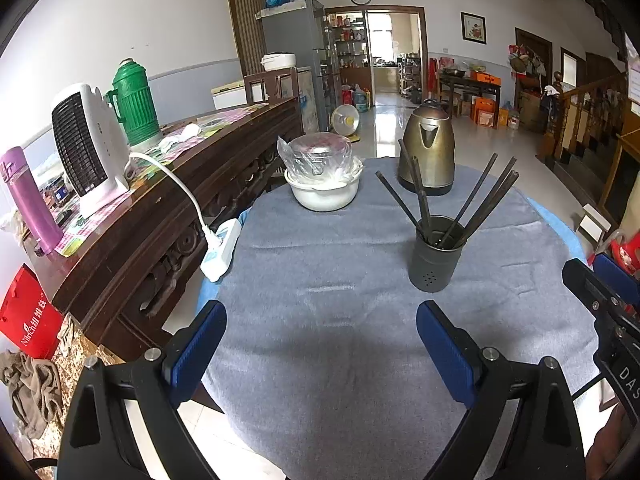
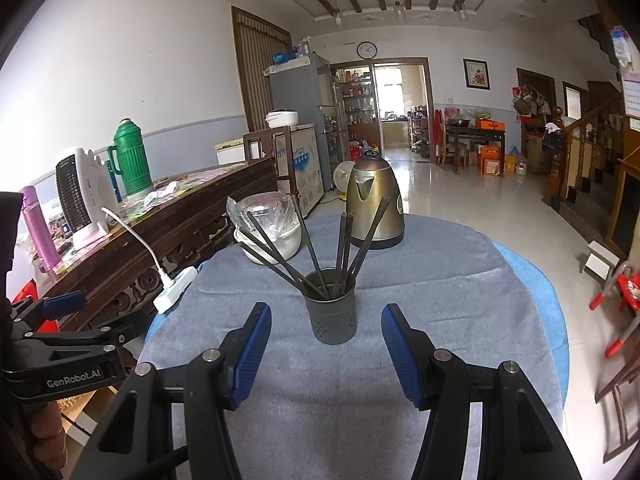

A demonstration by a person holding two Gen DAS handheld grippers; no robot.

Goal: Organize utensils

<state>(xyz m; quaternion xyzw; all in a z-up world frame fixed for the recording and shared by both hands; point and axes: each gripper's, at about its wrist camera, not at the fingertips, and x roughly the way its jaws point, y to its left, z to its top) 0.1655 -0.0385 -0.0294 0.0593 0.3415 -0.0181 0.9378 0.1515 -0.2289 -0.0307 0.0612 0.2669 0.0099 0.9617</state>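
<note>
A dark grey perforated utensil holder (image 1: 435,255) (image 2: 331,307) stands on the grey tablecloth (image 1: 340,272) (image 2: 420,280). Several dark chopsticks (image 1: 476,204) (image 2: 280,254) stand in it, fanned outward. My left gripper (image 1: 322,316) is open and empty, low over the cloth, with the holder ahead to its right. My right gripper (image 2: 326,318) is open and empty, with the holder straight ahead just beyond its blue fingertips (image 2: 394,322). The right gripper also shows at the right edge of the left wrist view (image 1: 608,292), and the left gripper at the left edge of the right wrist view (image 2: 64,336).
A brass kettle (image 1: 428,148) (image 2: 374,204) and a white bowl holding a plastic-wrapped pot (image 1: 322,176) (image 2: 270,228) stand at the table's far side. A white power strip (image 1: 222,250) (image 2: 176,290) lies at the left edge, beside a wooden sideboard (image 1: 160,208) with a heater and flasks.
</note>
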